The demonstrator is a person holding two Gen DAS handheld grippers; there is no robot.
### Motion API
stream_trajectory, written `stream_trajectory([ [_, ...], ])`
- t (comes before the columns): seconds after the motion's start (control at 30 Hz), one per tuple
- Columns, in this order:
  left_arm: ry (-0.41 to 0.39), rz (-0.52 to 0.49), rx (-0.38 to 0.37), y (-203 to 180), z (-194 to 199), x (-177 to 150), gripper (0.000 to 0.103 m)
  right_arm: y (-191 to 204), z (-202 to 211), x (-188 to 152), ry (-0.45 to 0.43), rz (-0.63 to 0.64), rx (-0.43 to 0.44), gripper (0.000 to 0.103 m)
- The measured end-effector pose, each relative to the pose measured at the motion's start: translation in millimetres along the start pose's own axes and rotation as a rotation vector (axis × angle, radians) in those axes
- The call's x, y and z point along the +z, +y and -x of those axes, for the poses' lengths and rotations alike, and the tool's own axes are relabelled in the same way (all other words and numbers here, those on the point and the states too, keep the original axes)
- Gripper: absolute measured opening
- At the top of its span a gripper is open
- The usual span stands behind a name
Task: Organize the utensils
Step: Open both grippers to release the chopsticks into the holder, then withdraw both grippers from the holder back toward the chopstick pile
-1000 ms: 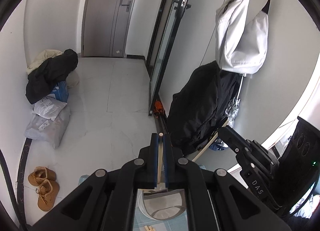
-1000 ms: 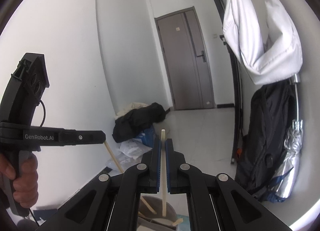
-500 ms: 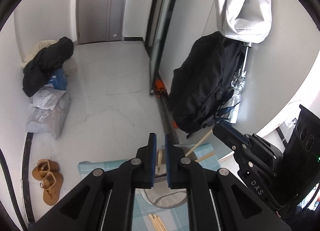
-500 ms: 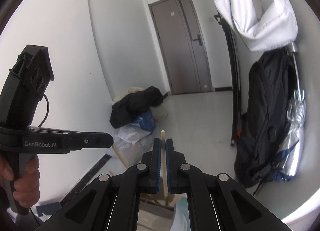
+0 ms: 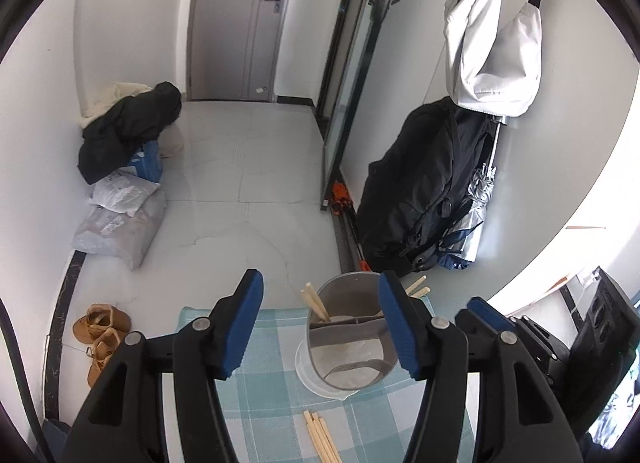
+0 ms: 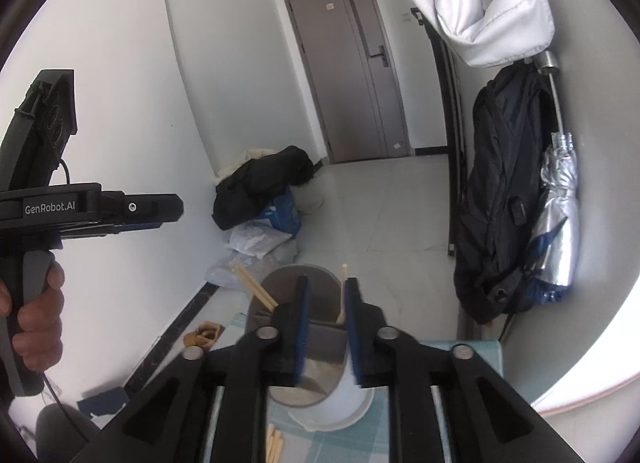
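A grey divided utensil holder (image 5: 348, 333) stands on a blue checked cloth (image 5: 264, 379); it also shows in the right wrist view (image 6: 298, 305). Wooden chopsticks (image 5: 316, 305) lean in its left compartment, and more chopstick ends (image 5: 416, 287) stick out at its right. My left gripper (image 5: 320, 323) is wide open and empty above the holder. My right gripper (image 6: 326, 327) is open, and one chopstick (image 6: 342, 293) stands in the holder just beyond its fingers. Loose chopsticks (image 5: 320, 437) lie on the cloth in front of the holder; they also show in the right wrist view (image 6: 274, 443).
A white base (image 5: 320, 383) sits under the holder. On the floor beyond are brown shoes (image 5: 100, 333), plastic bags (image 5: 120, 219) and a black backpack (image 5: 424, 191) against the wall. The left gripper's body (image 6: 80, 207) shows at the left of the right wrist view.
Both grippers held chopsticks shut between their fingers and lowered them over the holder. Now both have opened, and the chopsticks stand in the holder.
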State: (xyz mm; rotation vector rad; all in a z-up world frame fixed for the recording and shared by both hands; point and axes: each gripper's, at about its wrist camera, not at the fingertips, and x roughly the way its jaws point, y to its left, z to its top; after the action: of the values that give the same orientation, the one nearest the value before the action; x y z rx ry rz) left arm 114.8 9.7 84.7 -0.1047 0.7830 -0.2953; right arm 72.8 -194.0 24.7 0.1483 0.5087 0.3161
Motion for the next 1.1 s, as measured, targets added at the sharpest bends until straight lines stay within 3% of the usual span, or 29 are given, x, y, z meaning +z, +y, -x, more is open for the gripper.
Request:
stream_trajectory([
  [0.3,-0.064,0.026,0.037,-2,35,-22,0.063,18,44,-8,-0.04,0.009,-0.017,0.034],
  [0.47,-0.112,0.023,0.062,-5,51,-35,0.074,31,64,-14,-0.068,0.021,-0.019,0.045],
  [0.93,-0.201,0.033,0.115,-6,68,-79,0.086,40,87,-48,-0.094,0.001,-0.057,0.08],
  [1.1,-0.2,0.04,0.105,-3,61,-94,0.086,40,85,-65,-0.057,-0.001,-0.073,0.081],
])
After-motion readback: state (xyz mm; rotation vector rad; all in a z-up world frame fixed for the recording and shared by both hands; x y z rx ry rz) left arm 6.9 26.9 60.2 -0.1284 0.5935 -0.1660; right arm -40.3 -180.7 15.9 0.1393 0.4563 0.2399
